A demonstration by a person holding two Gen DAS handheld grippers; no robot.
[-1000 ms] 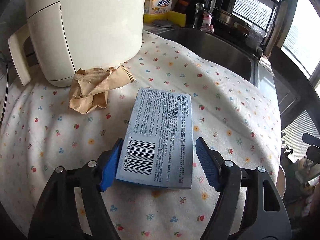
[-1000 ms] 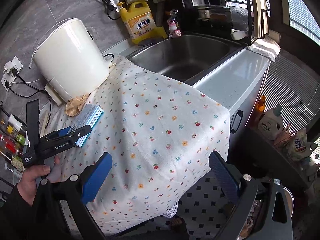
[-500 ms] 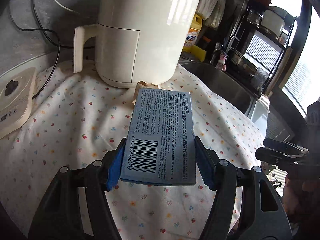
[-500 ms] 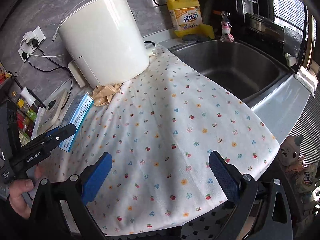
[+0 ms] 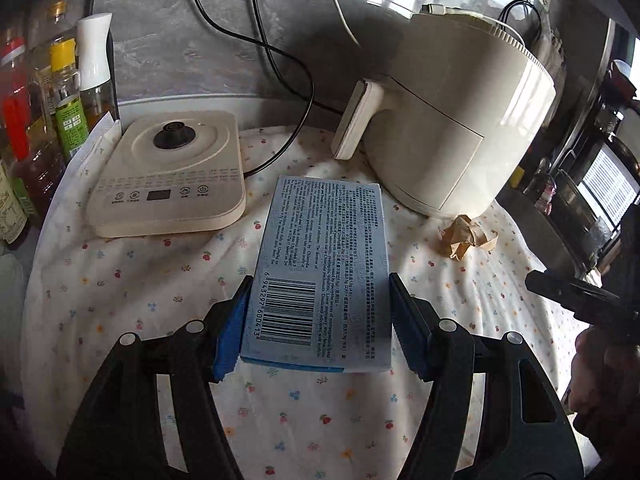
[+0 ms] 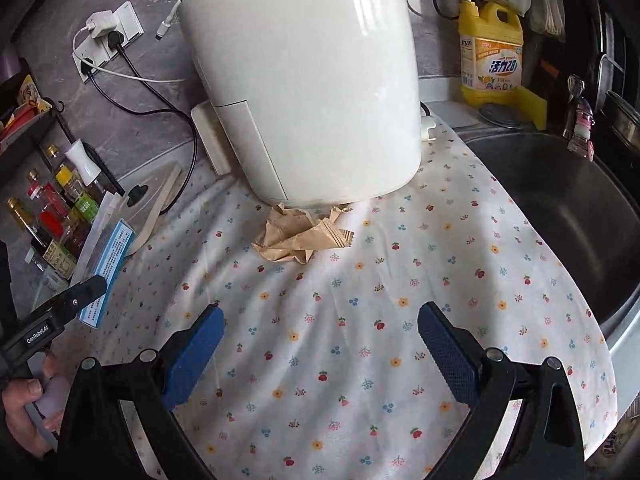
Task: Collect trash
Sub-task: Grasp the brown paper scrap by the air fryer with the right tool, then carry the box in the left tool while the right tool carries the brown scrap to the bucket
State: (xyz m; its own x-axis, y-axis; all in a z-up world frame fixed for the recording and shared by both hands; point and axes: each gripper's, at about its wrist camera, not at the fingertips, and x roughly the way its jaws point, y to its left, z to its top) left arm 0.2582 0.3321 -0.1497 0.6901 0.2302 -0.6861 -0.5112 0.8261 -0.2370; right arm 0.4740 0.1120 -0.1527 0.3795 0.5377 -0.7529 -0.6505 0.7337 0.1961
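Observation:
My left gripper (image 5: 320, 304) is shut on a flat blue box (image 5: 324, 264) with a barcode and holds it above the floral tablecloth (image 5: 320, 420). The box also shows in the right wrist view (image 6: 107, 268), at the left, with the left gripper (image 6: 72, 304) on it. A crumpled brown paper wrapper (image 6: 300, 236) lies on the cloth against the base of the white air fryer (image 6: 304, 80); it also shows in the left wrist view (image 5: 466, 236). My right gripper (image 6: 320, 344) is open and empty, above the cloth a little short of the wrapper.
A white kettle base (image 5: 168, 172) sits at the left with cables behind. Bottles (image 5: 68, 112) stand at the far left. The steel sink (image 6: 560, 208) lies to the right, with a yellow detergent bottle (image 6: 490, 52) behind it.
My left gripper has lifted the box and swung left, bringing the kettle base and bottles into view. My right gripper has moved in toward the brown wrapper and the air fryer.

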